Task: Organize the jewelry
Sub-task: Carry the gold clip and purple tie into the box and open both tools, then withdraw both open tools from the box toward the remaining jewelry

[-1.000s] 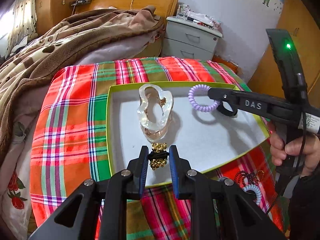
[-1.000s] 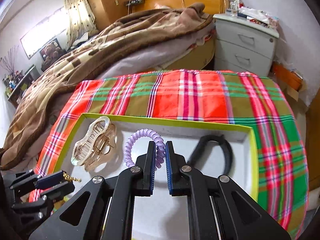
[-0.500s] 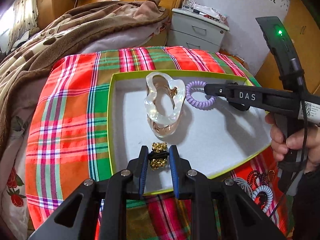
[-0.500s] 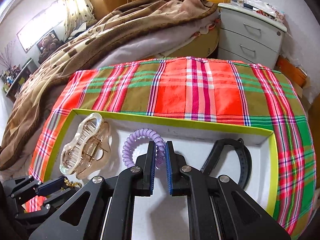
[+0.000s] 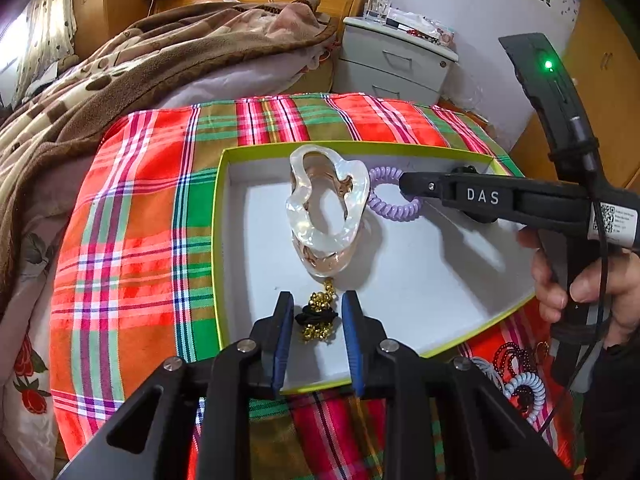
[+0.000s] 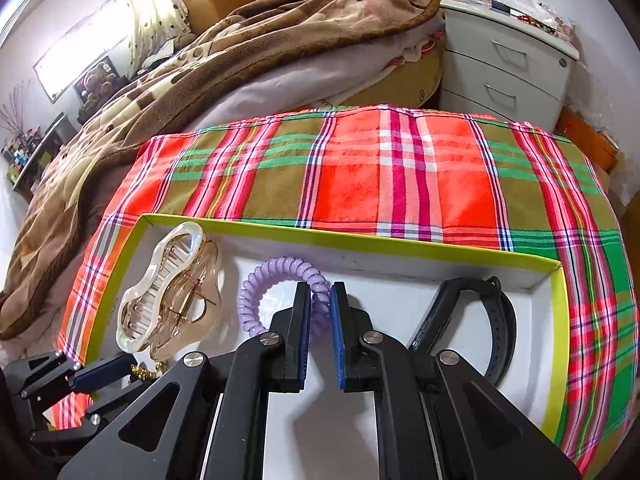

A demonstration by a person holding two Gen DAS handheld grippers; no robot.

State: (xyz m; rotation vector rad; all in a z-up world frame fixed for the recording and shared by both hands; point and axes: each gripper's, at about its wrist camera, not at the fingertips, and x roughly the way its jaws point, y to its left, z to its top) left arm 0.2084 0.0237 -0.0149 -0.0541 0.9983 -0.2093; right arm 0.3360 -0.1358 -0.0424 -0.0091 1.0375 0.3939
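Note:
A white box with a lime rim [image 5: 218,240] lies on the plaid cloth. In the left wrist view my left gripper [image 5: 316,296] points down into its near edge, jaws opening. A gold-bead hair tie with a black band [image 5: 318,318] lies on the box floor between the pads, with a small gap on each side. Just beyond it stands a clear hair claw [image 5: 326,208]. My right gripper [image 6: 320,290] is shut on a purple coil hair tie [image 6: 272,276], low over the box floor beside the claw [image 6: 168,304].
A black watch strap [image 6: 500,320] lies in the box's right part. Outside the near right corner sit dark red beads [image 5: 520,364] and a pale coil tie [image 5: 528,390]. A person's hand [image 5: 592,284] holds the right gripper. A bed with a brown blanket [image 6: 240,60] and a nightstand [image 6: 508,60] stand behind.
My left jaws have spread apart and let go of the gold-bead tie, which now rests in the box. The right gripper has brought the purple coil tie closer to the claw.

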